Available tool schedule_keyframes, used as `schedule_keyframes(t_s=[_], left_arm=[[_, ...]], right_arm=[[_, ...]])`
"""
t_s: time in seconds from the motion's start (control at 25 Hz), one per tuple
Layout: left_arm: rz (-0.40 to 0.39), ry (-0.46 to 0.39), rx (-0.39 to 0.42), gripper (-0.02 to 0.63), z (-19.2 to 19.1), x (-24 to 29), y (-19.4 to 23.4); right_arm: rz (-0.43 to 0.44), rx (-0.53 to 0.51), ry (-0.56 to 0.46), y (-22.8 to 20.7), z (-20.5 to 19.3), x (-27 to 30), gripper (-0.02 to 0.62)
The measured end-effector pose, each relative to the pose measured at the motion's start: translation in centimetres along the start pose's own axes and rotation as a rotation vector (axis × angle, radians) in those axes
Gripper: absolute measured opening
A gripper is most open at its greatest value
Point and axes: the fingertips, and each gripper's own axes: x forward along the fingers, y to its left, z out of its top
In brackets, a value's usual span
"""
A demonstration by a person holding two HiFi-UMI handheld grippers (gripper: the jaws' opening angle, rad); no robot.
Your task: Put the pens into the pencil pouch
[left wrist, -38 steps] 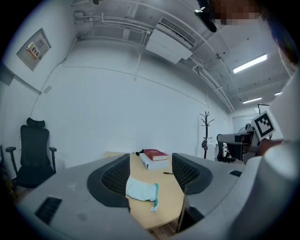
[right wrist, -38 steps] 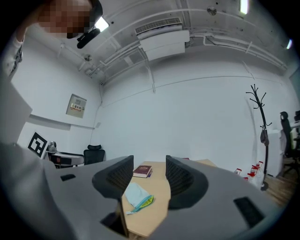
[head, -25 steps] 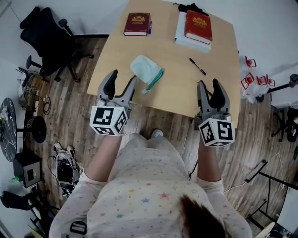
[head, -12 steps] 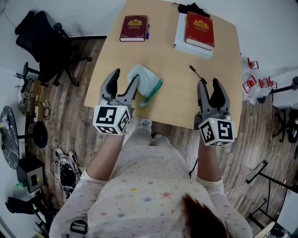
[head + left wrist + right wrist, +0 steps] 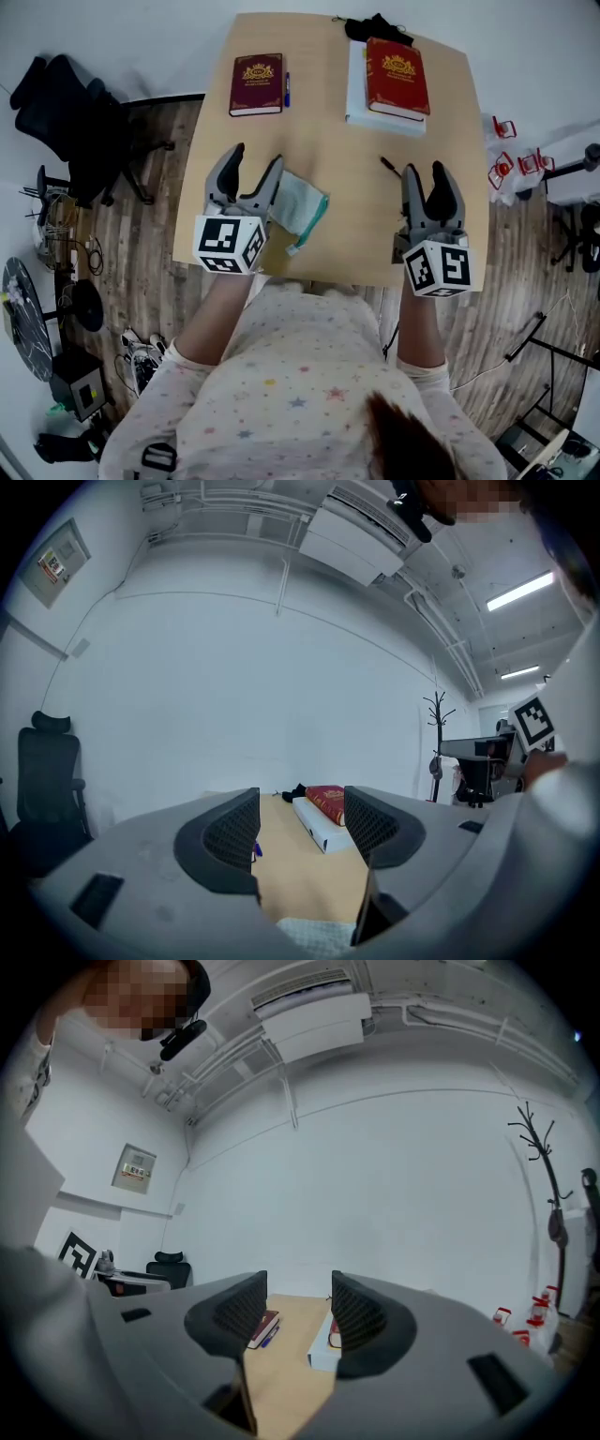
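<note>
Since a second ago we have brought both grippers forward over the table's (image 5: 349,230) near edge. The pencil pouch, which lay ahead of our left gripper, now lies right beside it. Toward the far-left corner sits a dark red book (image 5: 256,84), with a blue pen (image 5: 287,89) just beside its right side. Our left gripper (image 5: 255,157) hovers near the near-left corner, jaws apart and gripping nothing. The pale green pencil pouch (image 5: 302,202) lies just right of it, its left end under the right jaw. A black pen (image 5: 387,166) lies toward the right edge, its near end hidden behind our right gripper (image 5: 425,169). That gripper's jaws also stand apart and empty, above the near-right corner.
</note>
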Motion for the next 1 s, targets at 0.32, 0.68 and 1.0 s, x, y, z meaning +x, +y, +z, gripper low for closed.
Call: schedule_keyframes(t_s=[0.32, 0.68, 1.0], left_arm=[[-0.006, 0.026, -0.012, 0.258, -1.0, 2.3, -0.1], [0.022, 0.059, -0.042, 0.258, -3.0, 2.9, -2.2], [0.064, 0.118, -0.079, 0.256, -6.7, 2.1, -3.4]], right_arm=[[0.014, 0.015, 0.035, -1.4, -1.1, 2.2, 0.206], [0.108, 0.023, 0.075, -3.2, -1.9, 4.1, 0.206], [0.142, 0.042, 0.124, -4.6, -4.4, 4.2, 0.206]])
